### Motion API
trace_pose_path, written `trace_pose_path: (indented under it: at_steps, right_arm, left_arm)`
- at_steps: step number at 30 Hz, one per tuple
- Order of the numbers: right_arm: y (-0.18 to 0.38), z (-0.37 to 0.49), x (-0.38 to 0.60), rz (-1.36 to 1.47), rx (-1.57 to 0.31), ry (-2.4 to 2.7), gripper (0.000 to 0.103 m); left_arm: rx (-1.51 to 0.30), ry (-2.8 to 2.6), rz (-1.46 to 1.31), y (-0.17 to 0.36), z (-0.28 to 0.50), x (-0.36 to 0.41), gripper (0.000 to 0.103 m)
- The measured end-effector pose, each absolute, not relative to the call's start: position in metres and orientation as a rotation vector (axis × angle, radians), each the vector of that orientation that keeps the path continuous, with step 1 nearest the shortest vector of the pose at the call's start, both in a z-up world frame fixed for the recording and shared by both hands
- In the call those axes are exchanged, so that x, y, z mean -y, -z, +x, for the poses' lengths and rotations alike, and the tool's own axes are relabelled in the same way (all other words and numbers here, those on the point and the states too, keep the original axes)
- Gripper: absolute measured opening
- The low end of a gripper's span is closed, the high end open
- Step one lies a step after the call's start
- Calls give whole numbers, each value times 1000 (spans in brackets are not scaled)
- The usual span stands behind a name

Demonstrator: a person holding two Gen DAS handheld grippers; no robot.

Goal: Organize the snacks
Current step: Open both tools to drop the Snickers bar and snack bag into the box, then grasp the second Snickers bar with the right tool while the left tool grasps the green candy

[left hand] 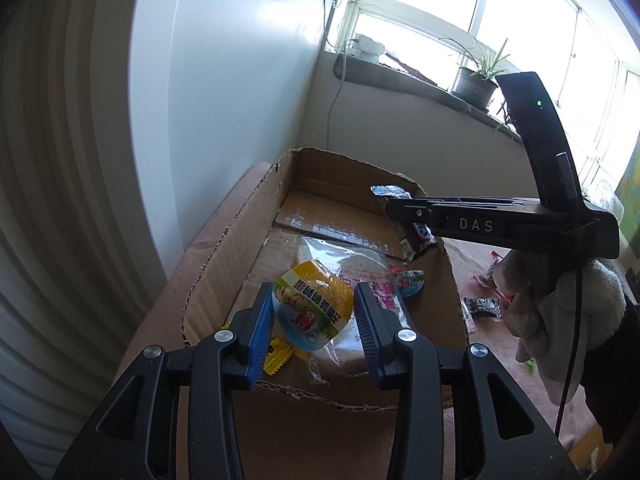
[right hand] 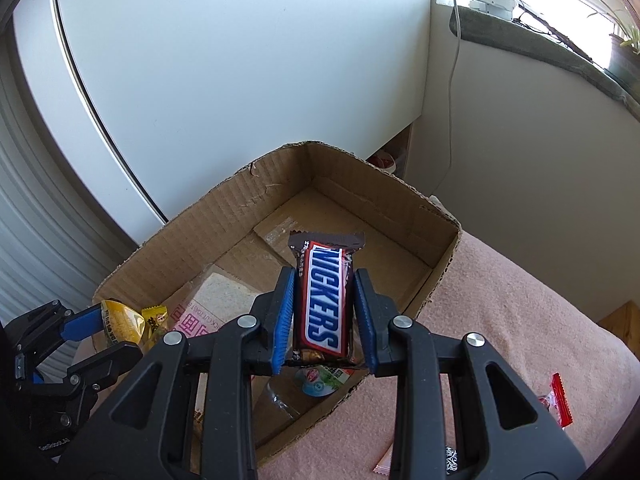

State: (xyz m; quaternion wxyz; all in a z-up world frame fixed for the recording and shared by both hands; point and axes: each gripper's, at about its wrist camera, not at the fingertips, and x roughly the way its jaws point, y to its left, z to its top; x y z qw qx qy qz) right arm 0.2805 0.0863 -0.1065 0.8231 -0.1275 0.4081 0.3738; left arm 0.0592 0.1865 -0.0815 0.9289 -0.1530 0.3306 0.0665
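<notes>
While both grippers hang over the box (right hand: 224,196), the right gripper (right hand: 324,316) clamps a Snickers bar (right hand: 323,304) by its long sides, its long axis running forward along the fingers toward the far wall, over bare floor near the right wall. The left gripper (left hand: 314,320) grips a yellow pouch (left hand: 314,306) above the near edge, over a bread pack (left hand: 340,256), so the right one looks better placed to let go first, straight down

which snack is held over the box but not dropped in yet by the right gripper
The Snickers bar, brown wrapper, clamped in the right gripper above the cardboard box. The left gripper's packet is yellow.
</notes>
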Motion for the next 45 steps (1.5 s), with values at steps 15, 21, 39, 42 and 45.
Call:
trace_pose_path:
  at_steps: [15,21,39,42,45]
  right_arm:
    - [83,264,-72,-275,-796,-768,81]
    - [76,256,-58,-265,-790,-758,82]
    - [56,226,68,-162,-758,-608,82]
    - [57,224,95,-147,-763,-574,82]
    - [59,222,122,-132,-765,-531,82]
  left_arm:
    - [-662,-160,-275,71,52,-175,66]
    - [-661,-183,-250,65,49,-168,76]
    - [-665,-146,-170,55,50,-114,81]
    - [-665,-116,-171,55,53,-100,81]
    - [-668,-80,-171,56,56,-86,81]
